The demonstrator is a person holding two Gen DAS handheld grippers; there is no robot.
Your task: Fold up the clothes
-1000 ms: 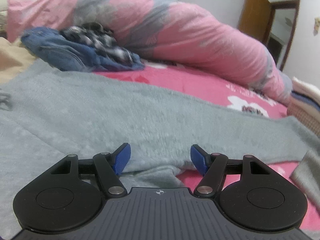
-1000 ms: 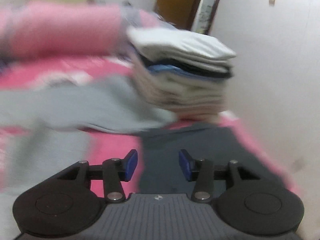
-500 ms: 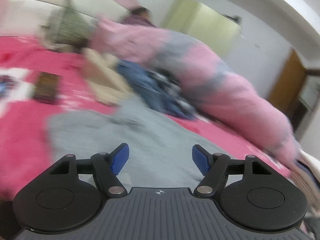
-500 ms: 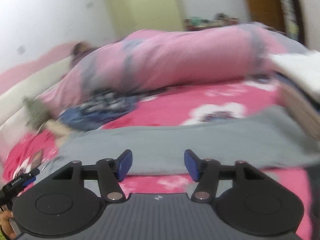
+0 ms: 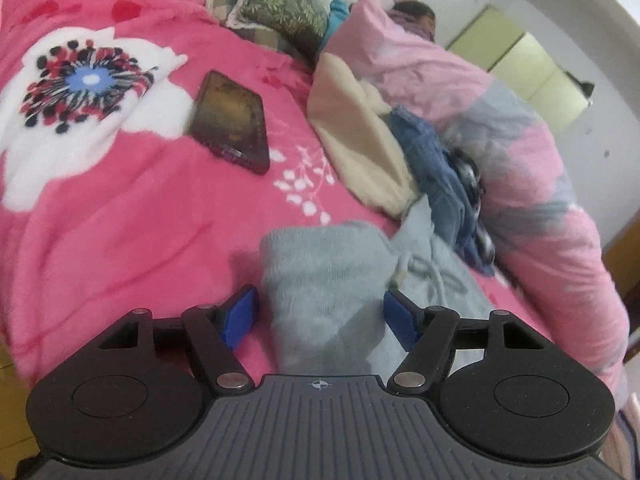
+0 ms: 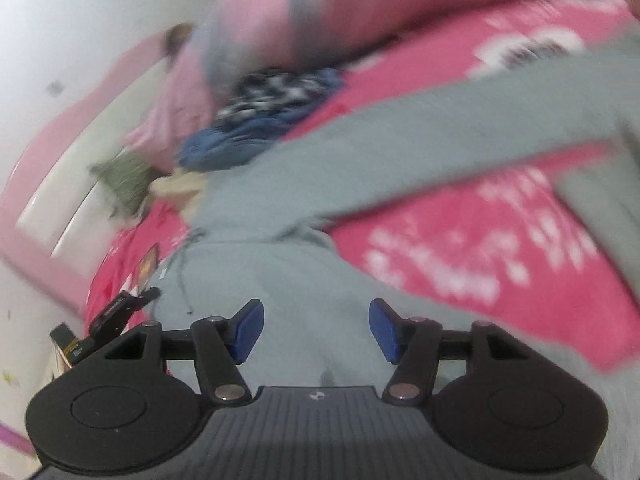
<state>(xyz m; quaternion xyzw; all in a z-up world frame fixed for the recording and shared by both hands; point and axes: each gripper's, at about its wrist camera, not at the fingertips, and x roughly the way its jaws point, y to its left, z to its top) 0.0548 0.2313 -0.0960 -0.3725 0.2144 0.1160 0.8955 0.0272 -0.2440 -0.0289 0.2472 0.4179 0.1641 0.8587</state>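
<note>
A grey fleece garment (image 5: 324, 276) with a drawstring (image 5: 430, 276) lies on the pink bedspread (image 5: 120, 220). Its near end sits between the wide-apart blue pads of my left gripper (image 5: 320, 318), which is open and not pinching it. The right wrist view is blurred. There the grey garment (image 6: 288, 272) spreads out below my right gripper (image 6: 316, 330), which is open with only fabric beneath it. A long grey part (image 6: 440, 128) stretches off to the right. The black left gripper (image 6: 120, 310) shows at the left edge.
A dark phone (image 5: 230, 120) lies on the bedspread left of the garment. A beige cloth (image 5: 360, 140), blue jeans (image 5: 436, 176) and a checked garment are heaped against a pink and grey duvet (image 5: 520, 140). A person's head (image 5: 416, 12) shows at its top, beside a green pillow (image 5: 284, 4).
Both views have swung left, away from the folded stack, toward the head of the bed. The left gripper now has the grey garment's end between its pads. Both grippers stayed open.
</note>
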